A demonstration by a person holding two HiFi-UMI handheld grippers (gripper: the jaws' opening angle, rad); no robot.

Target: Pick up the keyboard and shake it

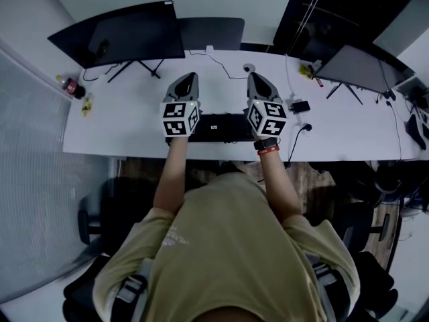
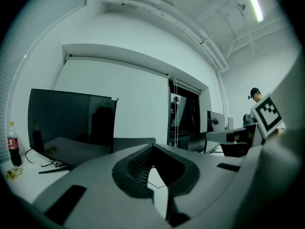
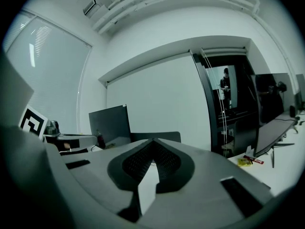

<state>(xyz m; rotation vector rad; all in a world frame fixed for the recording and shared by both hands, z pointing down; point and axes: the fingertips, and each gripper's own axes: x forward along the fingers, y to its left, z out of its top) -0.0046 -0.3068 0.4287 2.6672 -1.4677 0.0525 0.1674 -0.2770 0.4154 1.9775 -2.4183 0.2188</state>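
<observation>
1. While both grippers hover over the white desk (image 1: pixel 120 123), the head view shows the black keyboard (image 1: pixel 218 127) lying flat at its near edge. It is partly under the left gripper (image 1: pixel 190 78) and right gripper (image 1: pixel 255 77), whose tips reach past it. Lifting now would likely raise nothing, and a poor regrip could push it off the edge. A cable (image 1: pixel 293 146) hanging at the near right could snag.
2. In the left gripper view the jaws are together with nothing between them. A dark monitor (image 2: pixel 71 123) and a bottle (image 2: pixel 13 146) stand far left, within reach of a wide shake.
3. In the right gripper view the jaws are likewise together and empty. A second monitor (image 3: pixel 274 132) and a yellow packet (image 3: pixel 244 161) sit far right.
</observation>
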